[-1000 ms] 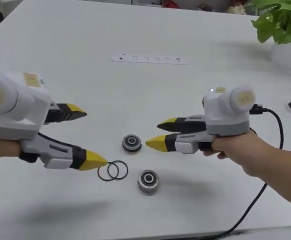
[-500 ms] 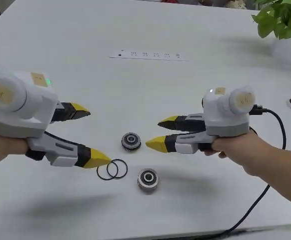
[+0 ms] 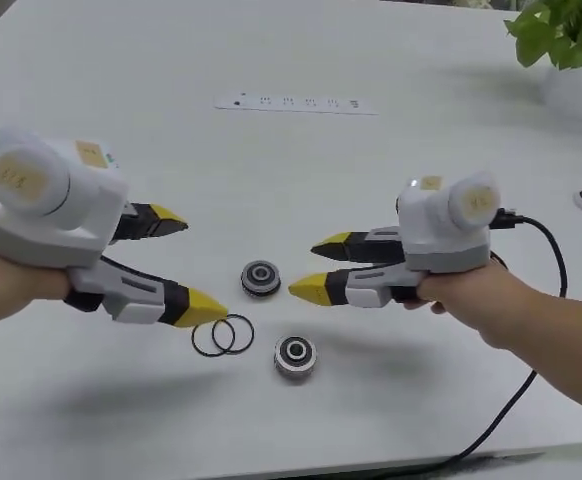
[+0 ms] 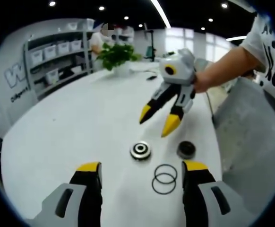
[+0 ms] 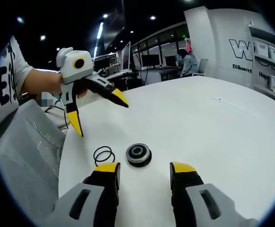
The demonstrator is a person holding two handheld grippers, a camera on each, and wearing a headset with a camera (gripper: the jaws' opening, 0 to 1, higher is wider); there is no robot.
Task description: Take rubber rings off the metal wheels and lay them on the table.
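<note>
On the counter [image 3: 391, 150] lay two rubber rings [image 3: 223, 336], overlapping, beside two metal wheels [image 3: 261, 278]. Your left hand-held gripper [image 3: 193, 265] gaped wide, your right hand-held gripper [image 3: 306, 267] narrower, both empty. Rings: likely light, stretchy; pinch one band's edge.

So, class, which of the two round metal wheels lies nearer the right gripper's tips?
The round metal wheel farther from the person, just ahead of the right gripper. The other wheel lies nearer the person, beside the two black rubber rings.
</note>
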